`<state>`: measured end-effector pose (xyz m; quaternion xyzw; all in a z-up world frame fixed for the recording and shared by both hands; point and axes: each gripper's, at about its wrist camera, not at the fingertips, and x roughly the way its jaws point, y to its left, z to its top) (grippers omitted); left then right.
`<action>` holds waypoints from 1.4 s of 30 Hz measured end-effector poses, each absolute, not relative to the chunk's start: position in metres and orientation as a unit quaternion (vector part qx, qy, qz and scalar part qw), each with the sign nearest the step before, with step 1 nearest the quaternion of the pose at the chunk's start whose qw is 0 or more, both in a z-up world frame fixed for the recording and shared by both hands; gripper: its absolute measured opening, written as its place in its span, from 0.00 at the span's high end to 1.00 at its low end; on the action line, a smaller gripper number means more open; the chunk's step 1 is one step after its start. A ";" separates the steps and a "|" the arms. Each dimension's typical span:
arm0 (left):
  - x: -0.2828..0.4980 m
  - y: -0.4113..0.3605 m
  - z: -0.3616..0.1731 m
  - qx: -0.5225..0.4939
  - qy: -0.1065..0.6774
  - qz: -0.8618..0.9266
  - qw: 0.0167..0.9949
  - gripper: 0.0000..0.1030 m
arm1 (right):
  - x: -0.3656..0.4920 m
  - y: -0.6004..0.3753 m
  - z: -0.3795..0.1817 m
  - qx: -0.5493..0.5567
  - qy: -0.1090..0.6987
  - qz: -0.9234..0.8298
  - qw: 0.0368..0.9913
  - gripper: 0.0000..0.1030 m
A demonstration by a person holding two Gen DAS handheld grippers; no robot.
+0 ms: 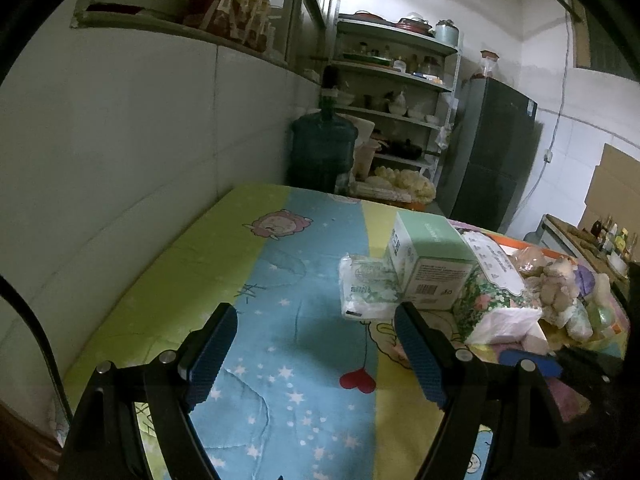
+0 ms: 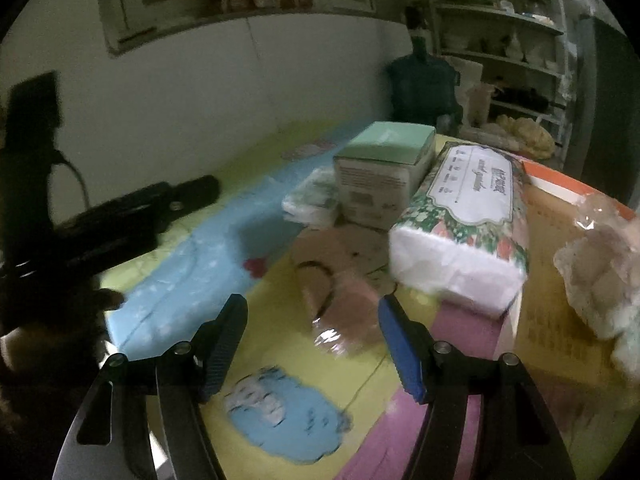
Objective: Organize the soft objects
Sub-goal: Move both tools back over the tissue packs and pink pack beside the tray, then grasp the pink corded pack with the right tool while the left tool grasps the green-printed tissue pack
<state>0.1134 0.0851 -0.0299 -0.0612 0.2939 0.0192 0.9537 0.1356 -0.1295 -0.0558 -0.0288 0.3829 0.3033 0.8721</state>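
A green tissue box (image 1: pixel 430 262) (image 2: pixel 384 168) stands on the cartoon-print cloth (image 1: pixel 280 280). A small white tissue pack (image 1: pixel 368 290) (image 2: pixel 310 198) lies left of it. A floral-wrapped tissue pack (image 1: pixel 494 300) (image 2: pixel 464 232) leans at its right. A plush bear (image 1: pixel 558 288) and other soft items in clear wrap (image 2: pixel 600 276) lie further right. My left gripper (image 1: pixel 316 320) is open and empty, short of the white pack. My right gripper (image 2: pixel 312 312) is open and empty above the cloth; the left gripper shows dark in the right wrist view (image 2: pixel 120 216).
A white wall (image 1: pixel 140 140) runs along the table's left side. Beyond the far edge stand a blue water jug (image 1: pixel 322 148), metal shelves of dishes (image 1: pixel 396 92) and a dark fridge (image 1: pixel 496 152). An orange-edged flat box (image 2: pixel 560 240) lies under the soft items.
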 end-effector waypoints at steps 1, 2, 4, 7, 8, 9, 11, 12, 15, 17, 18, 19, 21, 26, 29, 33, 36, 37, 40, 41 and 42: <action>0.114 0.085 -0.030 -0.060 0.294 0.019 0.954 0.22 | 0.140 -0.127 -0.057 -0.034 0.386 0.303 0.871 0.32; 0.115 0.085 -0.030 -0.059 0.295 0.019 0.953 0.22 | 0.145 -0.124 -0.060 -0.039 0.388 0.304 0.869 0.32; 0.118 0.085 -0.031 -0.056 0.297 0.018 0.953 0.22 | 0.152 -0.118 -0.064 -0.049 0.392 0.309 0.865 0.32; 0.123 0.084 -0.031 -0.052 0.299 0.016 0.953 0.22 | 0.160 -0.110 -0.069 -0.058 0.396 0.312 0.862 0.32; 0.124 0.084 -0.031 -0.051 0.300 0.016 0.953 0.22 | 0.163 -0.109 -0.070 -0.060 0.397 0.313 0.861 0.32; 0.126 0.085 -0.031 -0.050 0.300 0.017 0.952 0.22 | 0.165 -0.108 -0.071 -0.061 0.398 0.314 0.860 0.32; 0.129 0.085 -0.031 -0.047 0.303 0.015 0.952 0.22 | 0.171 -0.107 -0.073 -0.060 0.403 0.316 0.857 0.32; 0.132 0.085 -0.032 -0.045 0.305 0.013 0.951 0.22 | 0.173 -0.105 -0.075 -0.060 0.407 0.316 0.855 0.33; 0.139 0.083 -0.033 -0.037 0.313 0.003 0.949 0.22 | 0.180 -0.103 -0.080 -0.063 0.421 0.313 0.849 0.33; 0.147 0.079 -0.036 -0.031 0.324 -0.013 0.945 0.22 | 0.181 -0.102 -0.083 -0.068 0.427 0.308 0.847 0.49; 0.150 0.078 -0.037 -0.029 0.328 -0.017 0.944 0.22 | 0.181 -0.101 -0.083 -0.072 0.425 0.304 0.850 0.49; 0.156 0.075 -0.039 -0.025 0.334 -0.025 0.942 0.22 | 0.177 -0.101 -0.083 -0.074 0.423 0.305 0.850 0.50; 0.166 0.070 -0.042 -0.016 0.345 -0.036 0.938 0.22 | 0.173 -0.101 -0.084 -0.082 0.421 0.301 0.852 0.52; 0.186 0.053 -0.051 0.002 0.366 -0.070 0.928 0.22 | 0.156 -0.102 -0.083 -0.080 0.413 0.299 0.856 0.52; 0.197 0.045 -0.058 0.013 0.379 -0.076 0.922 0.22 | 0.151 -0.111 -0.082 -0.061 0.414 0.300 0.857 0.52; 0.210 0.038 -0.068 0.028 0.398 -0.061 0.915 0.22 | 0.147 -0.124 -0.081 -0.037 0.414 0.301 0.858 0.52; 0.218 0.034 -0.074 0.034 0.410 -0.056 0.910 0.22 | 0.151 -0.131 -0.078 -0.026 0.413 0.304 0.858 0.52; 0.220 0.034 -0.076 0.032 0.415 -0.056 0.908 0.22 | 0.151 -0.133 -0.078 -0.023 0.414 0.305 0.857 0.52; 0.223 0.039 -0.079 0.022 0.425 -0.056 0.903 0.22 | 0.151 -0.138 -0.077 -0.017 0.415 0.307 0.856 0.52; 0.223 0.039 -0.079 0.021 0.426 -0.055 0.903 0.23 | 0.151 -0.140 -0.077 -0.014 0.415 0.308 0.856 0.52; 0.223 0.040 -0.080 0.017 0.428 -0.057 0.902 0.27 | 0.149 -0.140 -0.075 -0.012 0.415 0.309 0.856 0.52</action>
